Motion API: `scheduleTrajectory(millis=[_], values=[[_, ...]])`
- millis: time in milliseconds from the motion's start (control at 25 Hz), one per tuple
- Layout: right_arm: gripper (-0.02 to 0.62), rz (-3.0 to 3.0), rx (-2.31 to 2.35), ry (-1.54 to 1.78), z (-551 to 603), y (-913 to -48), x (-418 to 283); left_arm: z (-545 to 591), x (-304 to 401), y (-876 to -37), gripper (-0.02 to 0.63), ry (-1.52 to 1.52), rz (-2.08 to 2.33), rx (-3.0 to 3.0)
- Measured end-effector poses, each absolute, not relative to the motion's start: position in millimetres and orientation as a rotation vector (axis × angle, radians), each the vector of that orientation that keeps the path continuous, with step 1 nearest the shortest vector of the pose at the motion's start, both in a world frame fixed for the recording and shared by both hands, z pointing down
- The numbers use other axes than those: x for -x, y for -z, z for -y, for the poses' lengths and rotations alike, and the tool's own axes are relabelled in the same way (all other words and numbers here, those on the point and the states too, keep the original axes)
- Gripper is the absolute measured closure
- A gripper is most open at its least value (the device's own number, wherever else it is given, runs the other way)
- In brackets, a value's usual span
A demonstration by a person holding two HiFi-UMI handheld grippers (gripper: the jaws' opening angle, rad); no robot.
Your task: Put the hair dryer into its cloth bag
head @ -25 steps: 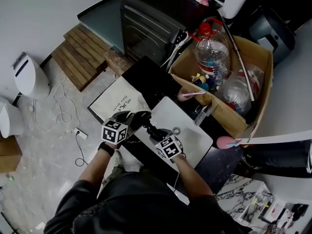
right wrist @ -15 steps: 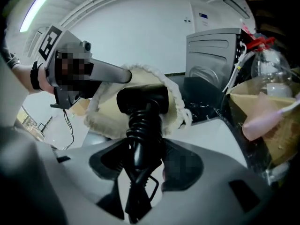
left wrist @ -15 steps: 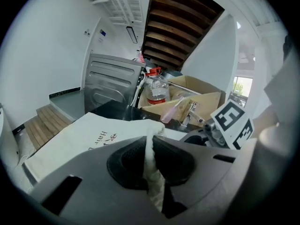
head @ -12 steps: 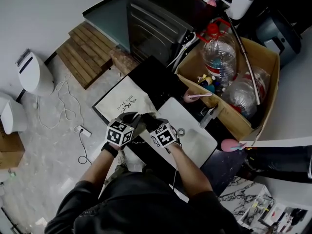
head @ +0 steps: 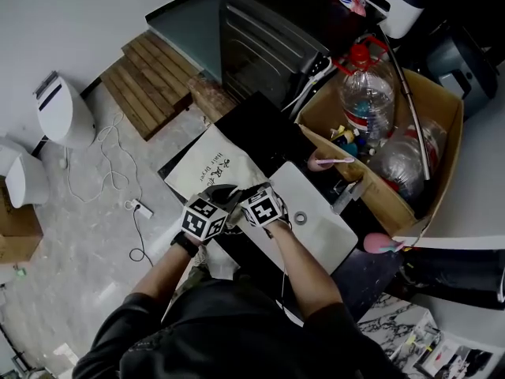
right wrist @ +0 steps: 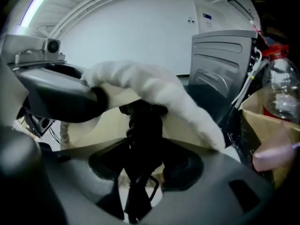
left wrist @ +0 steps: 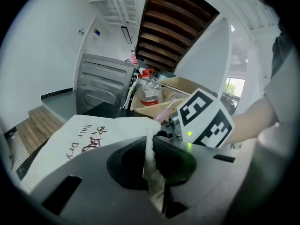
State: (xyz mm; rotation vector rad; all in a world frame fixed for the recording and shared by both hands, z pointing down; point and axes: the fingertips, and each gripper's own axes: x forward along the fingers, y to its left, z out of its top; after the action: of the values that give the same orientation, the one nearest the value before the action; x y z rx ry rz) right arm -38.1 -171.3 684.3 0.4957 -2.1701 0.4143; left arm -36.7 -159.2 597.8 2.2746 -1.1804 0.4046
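Left gripper: fingers clamped on the bag's rim, to hold the mouth up and open.
Right gripper: fingers closed on the dryer's ribbed black cord end, to feed it in.
Dryer: at bag mouth, frame centre; body probably inside, hidden.
Bag: soft cream cloth, printed, rumpled.

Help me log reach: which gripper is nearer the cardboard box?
Right. The right gripper lies between the left gripper and the cardboard box, not touching it; the left sits beyond, pinching the cloth bag.
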Motion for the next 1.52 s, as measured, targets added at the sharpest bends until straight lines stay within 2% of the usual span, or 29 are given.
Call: scheduleTrajectory(millis=[280,800,1080,1360,1440,1520], values=[[0.379,2.214,-0.491,-0.404,182.6,-694.5,55.1,160.2,47.0,-599.9,0.581,-0.387,1.189,-2.248],[0.371,2.311,-0.656,-0.605,189.2,-689.5,76.3,161.8,69.7,-606.9,0.583,-0.307,1.207,-2.164],[0.371,2.376,-0.585,-0.352,166.2,-681.6,35.3,163.2,74.4,-606.8,0.583,-0.295,1.210,-2.162],[0.373,2.340,-0.477,-0.287,144.7,-691.1,19.7,164.0,70.7,-608.5,0.583,-0.308,1.208,-2.162],[0.444,2.316,-0.485,-0.181,145.6,-691.3,17.6,164.2,69.2,-607.8,0.583,-0.312,1.202,-2.166],[0.449,2.318,-0.482,-0.164,144.8,-690.2,20.4,163.5,67.0,-607.4,0.583,-0.316,1.194,-2.171]])
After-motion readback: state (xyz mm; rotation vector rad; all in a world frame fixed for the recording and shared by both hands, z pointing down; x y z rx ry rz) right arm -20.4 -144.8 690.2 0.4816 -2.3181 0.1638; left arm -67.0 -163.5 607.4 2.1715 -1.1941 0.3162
